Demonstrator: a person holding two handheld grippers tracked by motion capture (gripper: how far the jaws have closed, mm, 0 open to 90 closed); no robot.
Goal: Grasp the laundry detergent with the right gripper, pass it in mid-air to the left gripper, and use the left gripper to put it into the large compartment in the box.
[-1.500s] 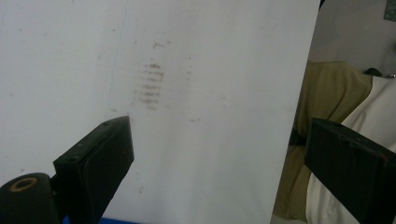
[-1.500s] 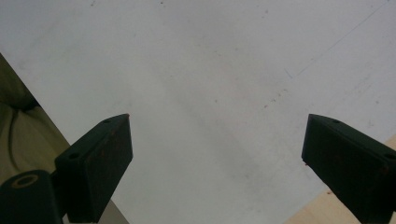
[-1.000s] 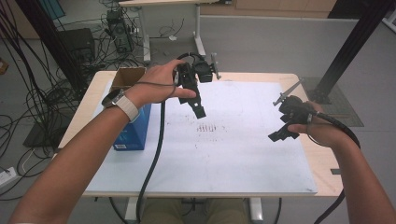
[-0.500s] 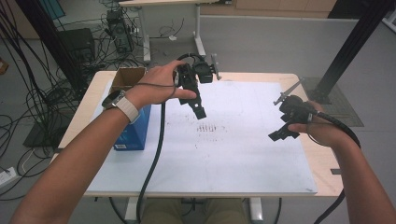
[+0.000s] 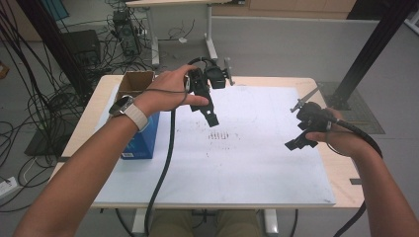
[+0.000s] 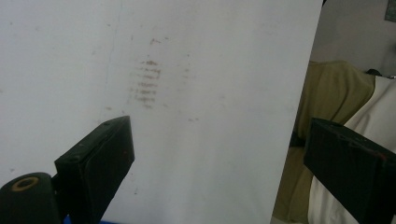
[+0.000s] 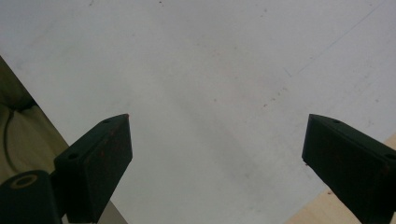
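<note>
white paper (image 5: 257, 163) covers my table, bare but for a smudged patch of marks (image 5: 223, 135) mid-sheet. my left gripper (image 5: 211, 118) hovers just behind that patch, my right gripper (image 5: 295, 144) well off to its side, both wide and empty. risk: the blue box (image 5: 143, 138) sits by my left forearm; a careless swing could knock it.

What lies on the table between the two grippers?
Bare white sheet with a patch of dark smudges, seen in the high view between the left gripper and right gripper.
</note>
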